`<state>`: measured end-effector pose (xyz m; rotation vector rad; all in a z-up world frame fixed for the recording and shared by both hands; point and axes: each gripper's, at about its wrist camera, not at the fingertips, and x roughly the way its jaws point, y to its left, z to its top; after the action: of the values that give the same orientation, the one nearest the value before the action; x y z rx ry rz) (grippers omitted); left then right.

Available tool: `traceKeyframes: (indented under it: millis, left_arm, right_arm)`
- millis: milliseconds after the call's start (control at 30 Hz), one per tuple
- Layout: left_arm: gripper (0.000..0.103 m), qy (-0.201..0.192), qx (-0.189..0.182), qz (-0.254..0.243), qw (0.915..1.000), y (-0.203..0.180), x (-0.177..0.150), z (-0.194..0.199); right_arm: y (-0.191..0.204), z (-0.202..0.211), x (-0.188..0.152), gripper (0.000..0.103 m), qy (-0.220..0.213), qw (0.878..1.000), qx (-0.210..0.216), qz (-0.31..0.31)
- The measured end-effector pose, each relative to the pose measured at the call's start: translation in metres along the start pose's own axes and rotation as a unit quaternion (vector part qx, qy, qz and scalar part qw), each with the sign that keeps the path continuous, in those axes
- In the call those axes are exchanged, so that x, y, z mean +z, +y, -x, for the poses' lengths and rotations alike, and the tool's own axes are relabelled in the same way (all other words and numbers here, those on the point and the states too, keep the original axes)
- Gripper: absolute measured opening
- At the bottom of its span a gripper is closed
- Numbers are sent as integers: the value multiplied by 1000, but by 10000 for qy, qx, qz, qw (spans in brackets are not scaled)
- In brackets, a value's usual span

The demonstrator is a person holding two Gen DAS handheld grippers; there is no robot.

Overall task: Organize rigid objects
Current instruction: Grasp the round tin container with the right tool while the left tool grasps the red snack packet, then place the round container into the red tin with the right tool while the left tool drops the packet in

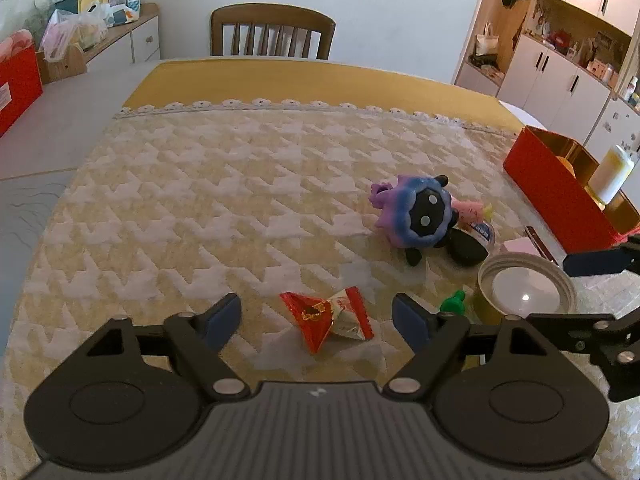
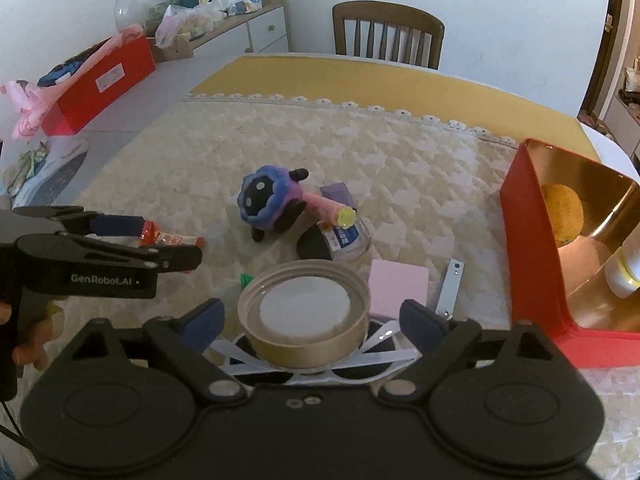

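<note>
My left gripper (image 1: 316, 318) stands open low over the table, its fingers either side of a red and white snack packet (image 1: 328, 318) without touching it. My right gripper (image 2: 312, 316) is open too, with a round gold lid (image 2: 304, 312) between its fingers and a gap on both sides. The lid rests on white-framed glasses (image 2: 376, 356). In the right wrist view, my left gripper (image 2: 160, 240) shows from the side at the left, over the packet (image 2: 172, 240). A red tin (image 2: 532, 260) at the right holds an orange (image 2: 560, 216) and a bottle (image 2: 624, 272).
A purple plush toy (image 2: 272, 200), a pink tube (image 2: 326, 208) and a clear jar (image 2: 344, 240) lie mid-table. A pink pad (image 2: 398, 288), a metal strip (image 2: 450, 284) and a small green piece (image 1: 454, 302) sit near the lid. A chair (image 1: 272, 32) stands beyond the table's far edge.
</note>
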<state>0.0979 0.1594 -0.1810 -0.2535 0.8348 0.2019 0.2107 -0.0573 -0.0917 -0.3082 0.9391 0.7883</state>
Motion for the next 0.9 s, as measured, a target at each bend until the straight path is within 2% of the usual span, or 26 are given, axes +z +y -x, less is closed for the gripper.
traceKeyframes:
  millis: [100,133,200,267,367,567,600,900]
  left_arm:
    - [69,-11,8,19,10000,0,2,-1]
    - [62,-19,5,53,10000,0,3,-1]
    - [58,-13,-5,146,9999,2,5,-1]
    - [45,5,-38,238,9997,3,7,-2]
    - [34,52,-93,346,9993,4,9,-2]
    - [27,51,-90,298,9995,-2,7,1]
    - [27,49,-59,249,9997,-4,7,1]
    - [19,-91,27,143,9999,-14,8,11]
  right_arm:
    - [1,-3,0,87,41,10000,-18,39]
    - [2,-4,-1,85,47,10000,-22,51]
    - [2,-5,-1,84,56,10000,-33,67]
    - [3,-7,-1,84,73,9999,-40,86]
    - [4,-8,-1,84,74,9998,-79,149]
    - [5,-8,-1,79,63,9998,-81,183]
    - [5,-8,-1,75,58,9998,-75,192]
    - [4,-2,-5,75,-58,9996,-130,227]
